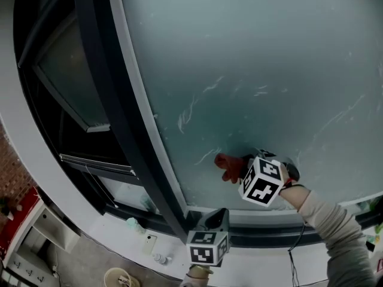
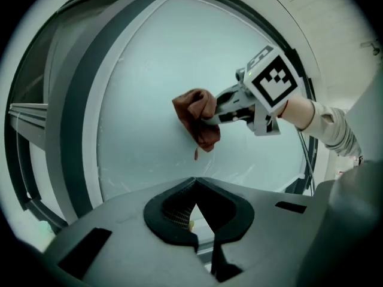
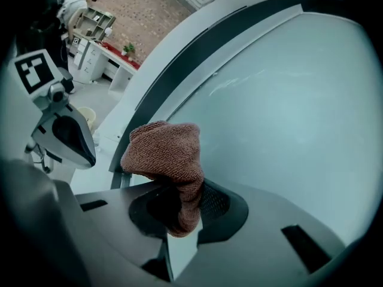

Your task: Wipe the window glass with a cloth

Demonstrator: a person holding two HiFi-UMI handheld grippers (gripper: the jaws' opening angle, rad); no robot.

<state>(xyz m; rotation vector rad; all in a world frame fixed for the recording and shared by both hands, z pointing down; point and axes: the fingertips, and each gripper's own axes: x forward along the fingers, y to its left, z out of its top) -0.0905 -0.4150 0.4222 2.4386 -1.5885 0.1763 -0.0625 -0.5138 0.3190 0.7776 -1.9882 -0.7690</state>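
The frosted window glass (image 1: 257,58) fills most of the head view and carries faint streaks (image 1: 191,109). My right gripper (image 1: 242,168) is shut on a red-brown cloth (image 1: 229,165) and holds it against the lower part of the pane. In the right gripper view the cloth (image 3: 164,151) bunches up out of the jaws, with the glass (image 3: 287,112) just beyond. My left gripper (image 1: 215,219) hangs below the sill, apart from the glass, jaws shut on nothing. From the left gripper view (image 2: 195,187) I see the cloth (image 2: 197,115) on the pane (image 2: 137,88).
A dark window frame (image 1: 114,100) borders the pane on the left, with a side window (image 1: 66,82) beyond it. A white sill (image 1: 269,220) runs beneath. Far below are a bucket (image 1: 119,277) and shelves (image 1: 24,220). A person (image 3: 72,2) stands by a brick wall (image 3: 143,11).
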